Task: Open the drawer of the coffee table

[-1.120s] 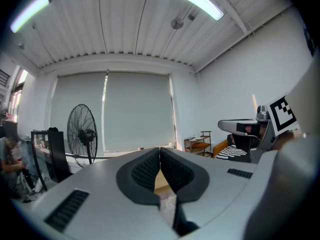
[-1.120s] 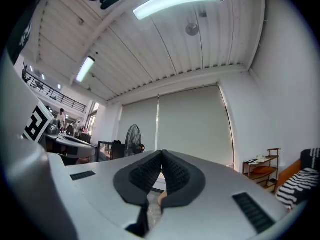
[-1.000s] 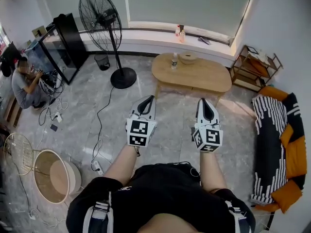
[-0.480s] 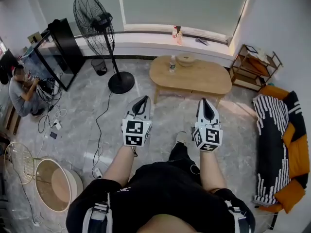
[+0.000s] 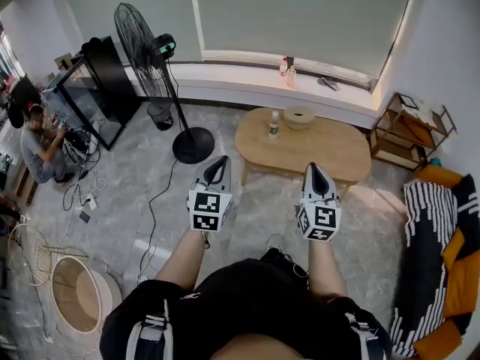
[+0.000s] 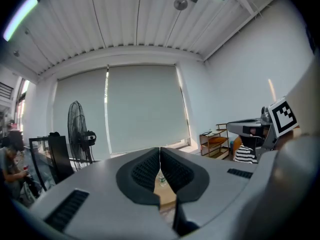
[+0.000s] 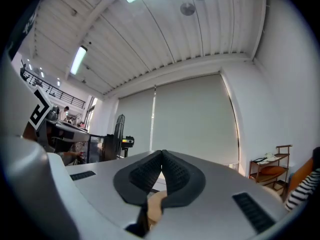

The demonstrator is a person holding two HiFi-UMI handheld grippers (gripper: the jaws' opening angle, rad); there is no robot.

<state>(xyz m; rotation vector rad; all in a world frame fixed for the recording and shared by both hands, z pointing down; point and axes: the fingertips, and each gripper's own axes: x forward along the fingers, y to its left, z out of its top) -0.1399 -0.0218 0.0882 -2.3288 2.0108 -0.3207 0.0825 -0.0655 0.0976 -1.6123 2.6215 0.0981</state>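
Both the left gripper (image 5: 219, 161) and the right gripper (image 5: 314, 168), jaws together and empty, point toward the coffee table (image 5: 330, 150) standing well ahead on the floor, its drawer unseen and, by appearances, yet to be reached.

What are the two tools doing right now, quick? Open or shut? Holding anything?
The left tool: closed, holding nothing.
The right tool: closed, holding nothing.

Oval wooden coffee table (image 5: 330, 152), bottle (image 5: 274, 124) and round tan bowl (image 5: 298, 116) on its top
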